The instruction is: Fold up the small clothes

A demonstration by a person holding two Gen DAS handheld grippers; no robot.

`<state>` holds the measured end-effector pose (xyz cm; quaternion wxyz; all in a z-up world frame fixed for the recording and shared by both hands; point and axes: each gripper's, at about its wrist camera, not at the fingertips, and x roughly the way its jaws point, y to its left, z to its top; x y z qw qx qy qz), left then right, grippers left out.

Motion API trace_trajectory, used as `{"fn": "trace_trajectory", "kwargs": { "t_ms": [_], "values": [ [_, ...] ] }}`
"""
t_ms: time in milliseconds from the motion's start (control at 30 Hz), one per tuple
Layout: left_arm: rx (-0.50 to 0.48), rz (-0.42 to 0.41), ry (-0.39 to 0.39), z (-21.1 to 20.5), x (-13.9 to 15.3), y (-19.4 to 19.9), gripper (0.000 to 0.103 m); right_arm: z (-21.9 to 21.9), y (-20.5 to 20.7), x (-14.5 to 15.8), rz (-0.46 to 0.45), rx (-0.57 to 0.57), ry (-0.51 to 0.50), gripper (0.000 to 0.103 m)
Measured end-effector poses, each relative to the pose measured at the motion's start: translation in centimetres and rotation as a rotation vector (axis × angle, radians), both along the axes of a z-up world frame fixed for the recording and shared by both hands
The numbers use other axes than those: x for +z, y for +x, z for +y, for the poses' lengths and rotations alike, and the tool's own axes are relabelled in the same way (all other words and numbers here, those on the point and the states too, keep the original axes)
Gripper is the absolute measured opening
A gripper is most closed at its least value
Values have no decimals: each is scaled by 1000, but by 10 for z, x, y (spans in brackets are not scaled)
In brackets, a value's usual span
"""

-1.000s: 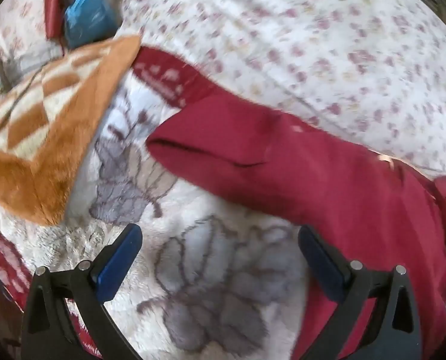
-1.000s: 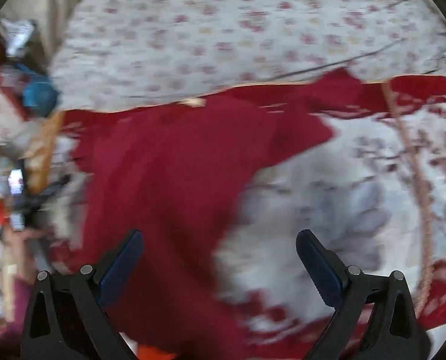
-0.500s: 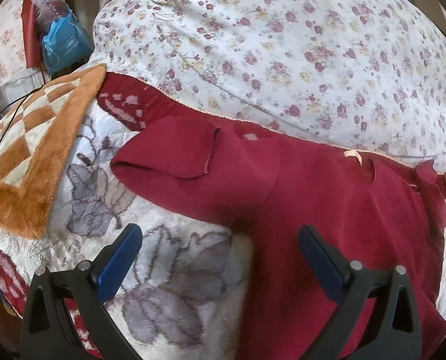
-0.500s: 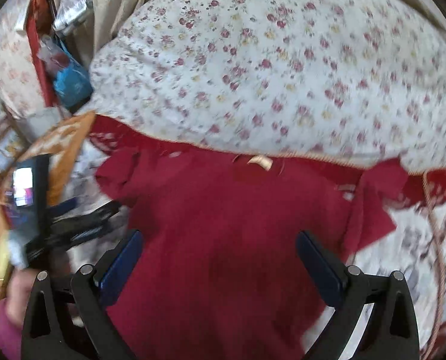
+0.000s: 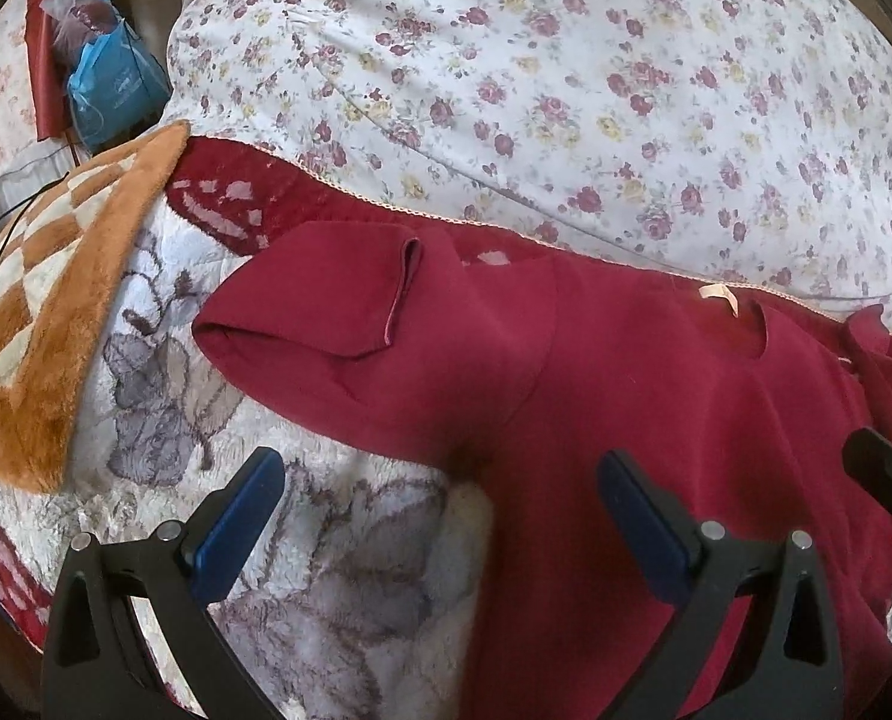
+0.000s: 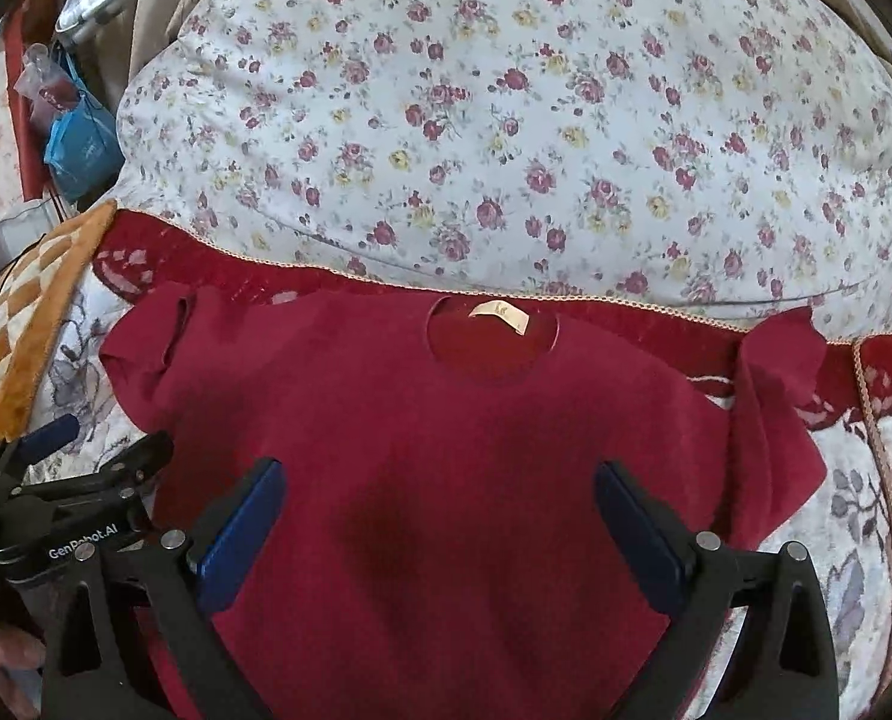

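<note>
A small dark red shirt (image 6: pixel 446 450) lies spread flat on a fleecy blanket, collar and tan neck label (image 6: pixel 497 315) pointing away from me. Its left sleeve (image 5: pixel 350 324) is partly doubled over; its right sleeve (image 6: pixel 776 396) is crumpled. My left gripper (image 5: pixel 440 510) is open and empty, hovering over the shirt's left armpit edge. My right gripper (image 6: pixel 440 516) is open and empty above the middle of the shirt's body. The left gripper also shows at the left edge of the right wrist view (image 6: pixel 56 468).
A big floral quilt (image 6: pixel 506 120) bulges behind the shirt. An orange checked fleece (image 5: pixel 44 312) lies at the left. A blue bag (image 5: pixel 110 84) and clutter sit at the far left. The white and grey flowered blanket (image 5: pixel 338 570) with a red border underlies everything.
Both grippers have pulled back from the shirt, so more of it shows. The right view has swung from the right sleeve to the centre of the shirt. Both stayed open.
</note>
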<state>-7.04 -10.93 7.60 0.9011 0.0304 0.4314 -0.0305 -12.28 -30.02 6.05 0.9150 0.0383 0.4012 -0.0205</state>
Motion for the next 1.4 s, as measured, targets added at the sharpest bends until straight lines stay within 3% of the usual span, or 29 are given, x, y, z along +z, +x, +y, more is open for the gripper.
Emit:
{"fn": "trace_trajectory", "kwargs": {
  "t_ms": [367,1400],
  "values": [
    [-15,-10,1,-6,-2,4,103,-14,3,-16,6,-49,20,103],
    [9,4,-12,-1,-6,11,103,-9,13,-30,49,-37,-6,103]
  ]
}}
